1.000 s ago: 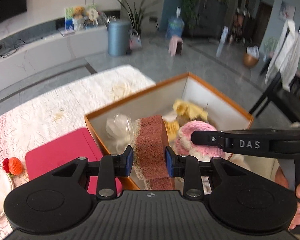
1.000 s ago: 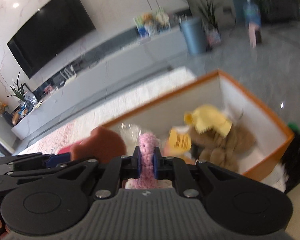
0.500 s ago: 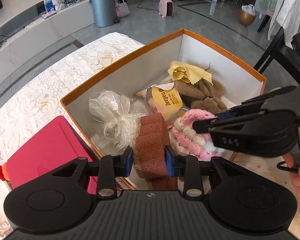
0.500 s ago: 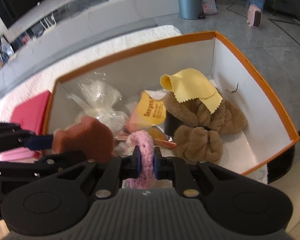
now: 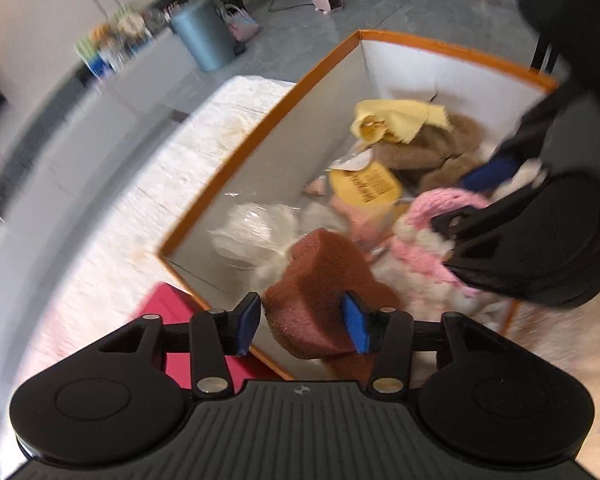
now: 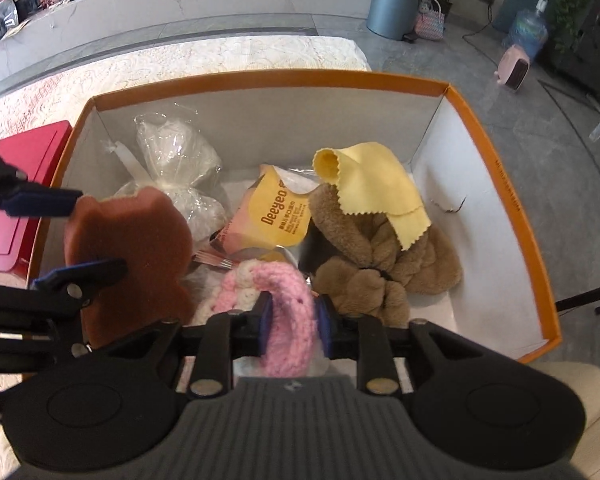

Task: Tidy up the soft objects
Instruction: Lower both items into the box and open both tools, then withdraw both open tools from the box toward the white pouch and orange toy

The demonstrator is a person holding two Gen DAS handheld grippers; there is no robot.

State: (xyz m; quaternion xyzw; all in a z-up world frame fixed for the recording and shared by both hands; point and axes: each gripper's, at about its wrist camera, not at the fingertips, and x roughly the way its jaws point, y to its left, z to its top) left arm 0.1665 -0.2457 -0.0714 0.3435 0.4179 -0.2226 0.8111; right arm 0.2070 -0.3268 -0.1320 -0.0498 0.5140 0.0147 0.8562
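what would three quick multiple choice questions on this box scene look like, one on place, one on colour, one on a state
1. Where does the yellow cloth lie?
A. on the brown plush in the box
B. on the red tray
C. on the floor

2. What colour is the box's rim?
A. blue
B. orange
C. green

3. How do the left gripper's jaws stand around the brown sponge?
A. clamped tight
B. opened, sponge loose between them
C. nowhere near it

Key: 1 A, it drapes the plush inside the box. 2 B, an orange edge tops the white walls. 3 B, the jaws have just been opening and a gap shows beside one pad.
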